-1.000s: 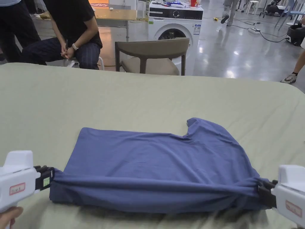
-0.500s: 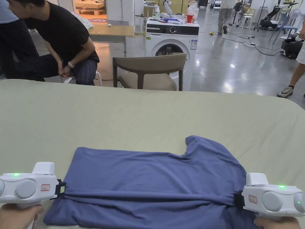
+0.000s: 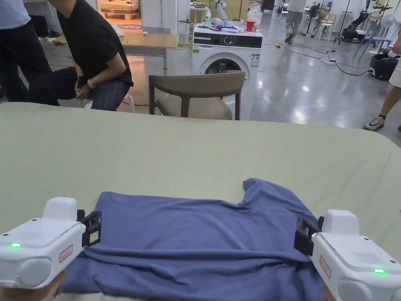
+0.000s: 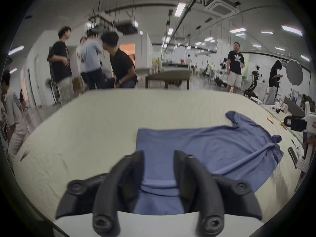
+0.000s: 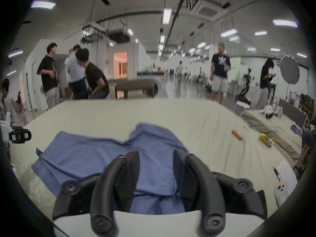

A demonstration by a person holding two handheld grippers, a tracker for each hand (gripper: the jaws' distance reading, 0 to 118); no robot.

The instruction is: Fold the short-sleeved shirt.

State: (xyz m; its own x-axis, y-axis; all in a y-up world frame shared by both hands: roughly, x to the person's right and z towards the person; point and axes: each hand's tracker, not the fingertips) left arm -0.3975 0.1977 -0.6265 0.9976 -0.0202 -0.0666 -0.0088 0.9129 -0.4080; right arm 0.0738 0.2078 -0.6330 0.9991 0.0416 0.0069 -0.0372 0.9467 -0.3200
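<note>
Two grippers, one shirt. Left gripper [image 3: 92, 232] over the hem end, jaws spread, cloth lying between them unpinched. One blue short-sleeved shirt [image 3: 203, 239] flat on the pale green sheet [image 3: 195, 153], near edge folded over. Right gripper [image 3: 303, 235] over the shoulder end, jaws likewise apart.

Bare sheet [image 3: 195, 156] lies beyond the shirt [image 3: 195, 235]; a chair [image 3: 197, 94] stands behind.

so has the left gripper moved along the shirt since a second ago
Yes. The left gripper has let go of the shirt fold and shifted toward the shirt's far hem corner, jaws open.
</note>
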